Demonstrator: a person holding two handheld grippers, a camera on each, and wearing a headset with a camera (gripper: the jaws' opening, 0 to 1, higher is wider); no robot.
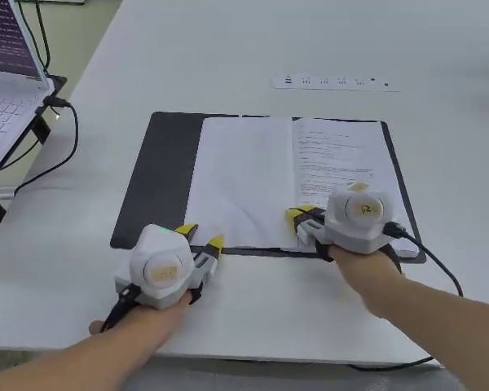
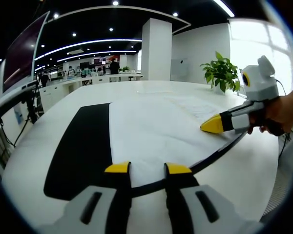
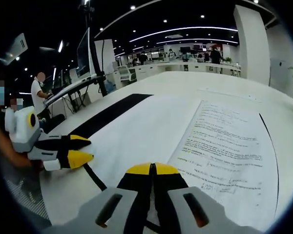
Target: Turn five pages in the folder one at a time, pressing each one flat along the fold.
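Black folder point(image 1: 159, 183) lies open on the white tabletop point(image 1: 187, 65) in the middle of my head view, its cover a dark band at 9 o'clock of the paper. From the fold point(image 1: 292, 175), a blank page point(image 1: 240, 179) spreads toward 9 o'clock and a printed page point(image 1: 342, 159) toward 3 o'clock, both lying flat.

My left gripper point(image 1: 201, 236) sits at 7 o'clock of the folder, just off its near edge, with the yellow tips aimed at the blank page. Its jaws stand a narrow gap apart and hold nothing.

My right gripper point(image 1: 300, 218) is at 6 o'clock of the folder, tips over the near edge of the printed page, just beside the fold. Its jaws are pressed together. I cannot tell whether a sheet is caught between them.

At 10 o'clock a laptop point(image 1: 0, 114) stands at the tabletop's edge, with a dark cable point(image 1: 65, 138) looping beside it. At 12 o'clock, beyond the folder, lies a white strip point(image 1: 334, 81).
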